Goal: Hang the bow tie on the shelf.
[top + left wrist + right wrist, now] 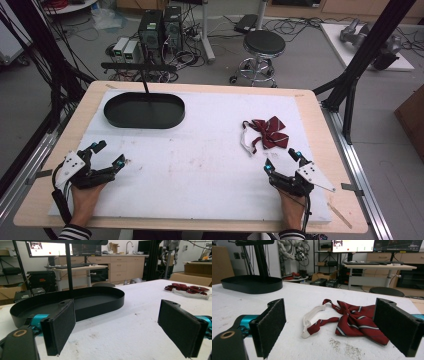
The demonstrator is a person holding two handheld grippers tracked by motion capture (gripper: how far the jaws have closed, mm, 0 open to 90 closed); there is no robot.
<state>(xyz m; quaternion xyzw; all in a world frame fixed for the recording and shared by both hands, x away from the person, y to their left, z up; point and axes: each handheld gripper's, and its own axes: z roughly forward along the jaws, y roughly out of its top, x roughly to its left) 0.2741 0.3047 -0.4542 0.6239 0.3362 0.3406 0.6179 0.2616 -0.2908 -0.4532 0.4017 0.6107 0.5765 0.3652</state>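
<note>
A dark red striped bow tie (267, 133) with a white neck strap (245, 141) lies on the white mat at the right. In the right gripper view the bow tie (355, 318) lies just ahead of the jaws. My right gripper (283, 159) rests open near the front edge, just below the tie, nothing between its jaws. A black oval tray (144, 110) stands at the back left, empty; in the left gripper view the tray (100, 303) is right ahead. My left gripper (110, 154) rests open at the front left, holding nothing.
A black stand (140, 67) rises from the tray's far side. The white mat (200, 155) covers most of the wooden table (40, 200). Beyond the table stand a stool (263, 45), computers and cables on the floor.
</note>
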